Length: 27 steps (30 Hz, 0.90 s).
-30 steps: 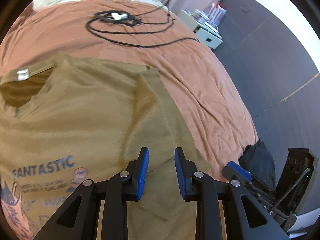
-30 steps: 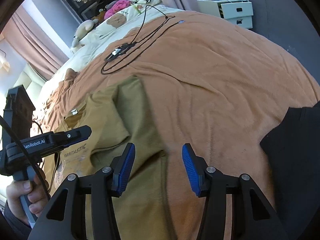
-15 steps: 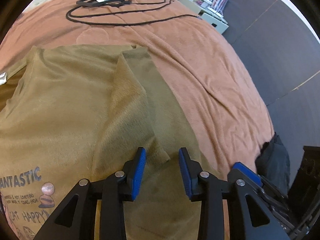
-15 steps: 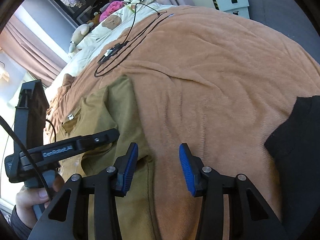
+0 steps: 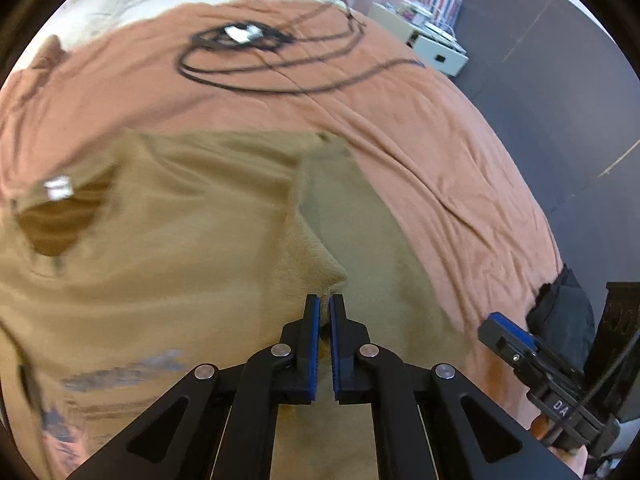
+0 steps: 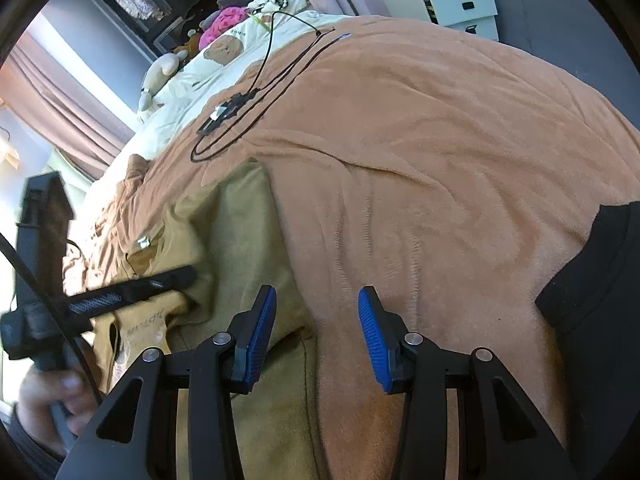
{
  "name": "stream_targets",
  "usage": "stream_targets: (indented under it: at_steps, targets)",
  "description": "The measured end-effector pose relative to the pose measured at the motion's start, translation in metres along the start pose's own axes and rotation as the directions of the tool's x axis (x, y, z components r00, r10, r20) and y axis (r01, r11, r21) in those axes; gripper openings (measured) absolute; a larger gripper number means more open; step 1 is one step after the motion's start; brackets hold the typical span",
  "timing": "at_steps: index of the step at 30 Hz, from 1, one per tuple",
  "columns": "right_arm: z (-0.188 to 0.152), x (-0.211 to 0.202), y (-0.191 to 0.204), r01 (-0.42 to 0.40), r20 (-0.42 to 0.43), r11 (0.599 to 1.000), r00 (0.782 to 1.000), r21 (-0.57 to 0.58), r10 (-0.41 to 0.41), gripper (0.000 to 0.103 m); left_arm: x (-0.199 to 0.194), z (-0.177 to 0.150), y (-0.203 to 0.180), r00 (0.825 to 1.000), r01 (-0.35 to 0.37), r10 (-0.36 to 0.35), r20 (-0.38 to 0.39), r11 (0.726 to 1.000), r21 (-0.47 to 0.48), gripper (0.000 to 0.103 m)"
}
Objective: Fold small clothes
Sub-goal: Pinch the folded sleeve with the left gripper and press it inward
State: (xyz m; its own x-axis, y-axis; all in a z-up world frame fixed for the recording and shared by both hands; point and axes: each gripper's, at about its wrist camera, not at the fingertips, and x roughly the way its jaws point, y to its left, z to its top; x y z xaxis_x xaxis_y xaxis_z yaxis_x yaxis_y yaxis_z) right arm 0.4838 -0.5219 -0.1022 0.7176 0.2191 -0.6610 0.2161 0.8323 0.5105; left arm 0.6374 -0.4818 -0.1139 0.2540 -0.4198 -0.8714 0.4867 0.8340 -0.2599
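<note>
Left gripper [image 5: 324,312] jaws just snapped together, pinching the folded sleeve tip of the tan T-shirt [image 5: 168,248] at lower centre | right gripper [image 6: 316,320] jaws spread, empty, over the shirt's edge on the orange blanket [image 6: 420,160] | risk: thin pinch may slip; fold drags crooked

My bed [image 6: 440,140] is carrying a tan T-shirt [image 5: 180,260] near its foot edge, a black cable [image 5: 280,76] toward its head, and a black garment [image 6: 600,272] at its right edge.
</note>
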Motion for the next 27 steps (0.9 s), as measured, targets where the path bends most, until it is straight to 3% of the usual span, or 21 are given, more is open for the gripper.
stream_targets:
  at_steps: [9,11,16,22,27]
  targets:
    - [-0.004,0.012,0.018,0.031,-0.024,0.997,0.999,-0.075,-0.033,0.040,-0.009,0.010,0.046,0.996,-0.085,0.085,0.001,0.996,-0.035,0.005]
    - [-0.005,0.019,0.018,0.045,-0.049,0.996,0.998,-0.078,-0.048,0.033,-0.006,0.010,0.052,0.995,-0.102,0.102,-0.005,0.994,-0.028,0.005]
    - [0.000,0.018,0.017,0.042,-0.063,0.997,0.997,-0.057,-0.045,0.032,0.005,0.012,0.066,0.989,-0.150,0.149,-0.015,0.989,-0.021,0.005]
    - [-0.002,0.022,0.023,0.058,-0.060,0.995,0.996,-0.081,-0.063,0.032,0.022,0.012,0.081,0.990,-0.139,0.135,-0.049,0.987,-0.079,0.005]
    - [-0.005,0.024,0.024,0.096,-0.092,0.989,0.990,-0.114,-0.107,0.029,0.020,0.006,0.085,0.987,-0.157,0.153,-0.053,0.984,-0.086,0.015]
